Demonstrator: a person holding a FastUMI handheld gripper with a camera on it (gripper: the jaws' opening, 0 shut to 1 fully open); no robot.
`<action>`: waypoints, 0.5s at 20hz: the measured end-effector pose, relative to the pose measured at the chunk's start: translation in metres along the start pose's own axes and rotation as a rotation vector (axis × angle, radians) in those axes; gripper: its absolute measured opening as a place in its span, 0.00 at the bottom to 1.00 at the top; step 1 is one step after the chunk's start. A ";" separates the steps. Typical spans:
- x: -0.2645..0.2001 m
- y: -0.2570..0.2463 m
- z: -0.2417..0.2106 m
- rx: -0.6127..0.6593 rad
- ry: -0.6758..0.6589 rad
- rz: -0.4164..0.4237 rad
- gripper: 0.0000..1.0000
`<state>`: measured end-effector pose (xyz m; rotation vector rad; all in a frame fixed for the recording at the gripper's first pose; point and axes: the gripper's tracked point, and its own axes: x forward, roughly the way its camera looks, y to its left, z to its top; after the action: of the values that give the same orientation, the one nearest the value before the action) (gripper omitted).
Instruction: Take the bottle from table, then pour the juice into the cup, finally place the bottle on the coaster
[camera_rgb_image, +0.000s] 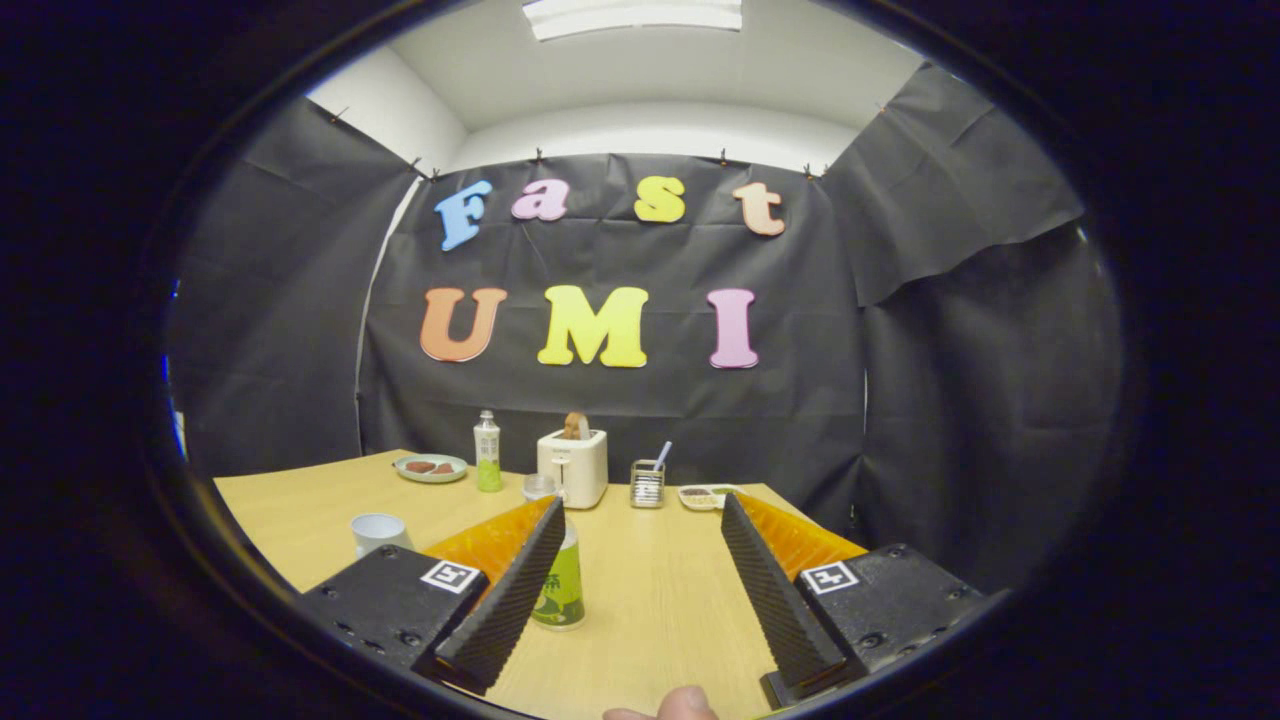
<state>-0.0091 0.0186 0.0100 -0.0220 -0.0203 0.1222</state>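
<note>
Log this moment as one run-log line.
stage: approach | gripper: open, holding nothing | bottle: upright on table, beside left finger | cup: left of it | pour: not yet done

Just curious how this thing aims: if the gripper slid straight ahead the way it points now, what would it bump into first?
Probably nothing soon: the open gripper points along bare table. The near bottle stands by one finger, off that line. Farther on stands the toaster, though depth is unclear.

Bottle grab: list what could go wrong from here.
1. The near bottle stands partly behind the open tool's left finger, not between the fingers; closing in now may knock it over.
2. A second bottle stands farther back by the toaster; easy to mistake.
3. The cup sits close left; a swing could hit it.
</note>
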 end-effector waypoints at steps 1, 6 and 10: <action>0.002 0.000 -0.002 -0.009 0.006 0.015 1.00; 0.009 0.010 -0.023 0.034 0.056 0.073 1.00; 0.015 0.017 -0.032 0.030 0.073 0.077 1.00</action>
<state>0.0049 0.0366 -0.0222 0.0031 0.0549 0.1984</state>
